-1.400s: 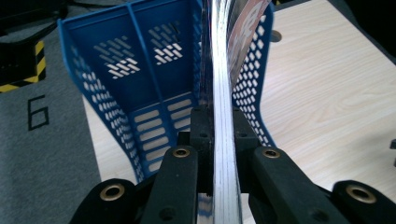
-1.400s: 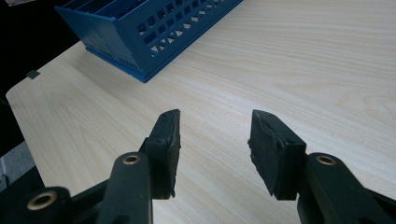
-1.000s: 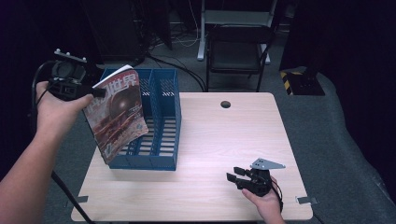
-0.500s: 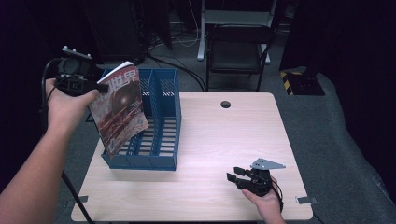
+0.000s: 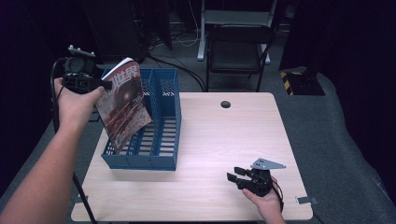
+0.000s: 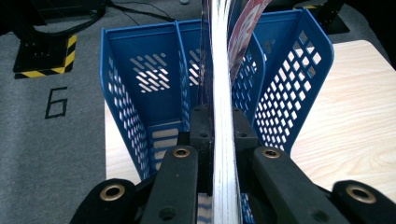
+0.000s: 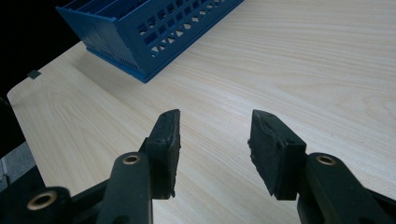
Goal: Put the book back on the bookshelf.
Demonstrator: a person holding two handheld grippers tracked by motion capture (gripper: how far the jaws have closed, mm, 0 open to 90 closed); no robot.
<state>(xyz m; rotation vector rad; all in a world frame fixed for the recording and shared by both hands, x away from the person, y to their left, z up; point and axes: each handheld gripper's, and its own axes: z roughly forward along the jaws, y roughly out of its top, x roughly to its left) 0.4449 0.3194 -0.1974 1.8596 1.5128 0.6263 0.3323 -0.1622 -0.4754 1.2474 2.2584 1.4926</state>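
Observation:
A magazine (image 5: 124,107) with a dark red cover hangs tilted over the left slots of the blue file rack (image 5: 163,140). Its lower corner dips inside the rack. My left gripper (image 5: 103,85) is shut on the magazine's upper left edge. Looking along the left gripper's own jaws, its black pads clamp the magazine's page edges (image 6: 222,140), with the blue file rack (image 6: 289,88) behind and below. My right gripper (image 5: 235,176) rests low near the table's front right, its jaws apart. Nothing lies between the right gripper (image 7: 215,140) pads but bare wood.
The light wooden table (image 5: 224,140) has a round cable hole (image 5: 225,104) at its far edge. A black chair (image 5: 236,51) stands beyond the table. The grey floor (image 6: 56,140) left of the table bears a yellow-black striped mark (image 6: 46,65) and a painted 6.
My left hand has carried the magazine a little to the right, further over the rack's slots. The right gripper has stayed where it was.

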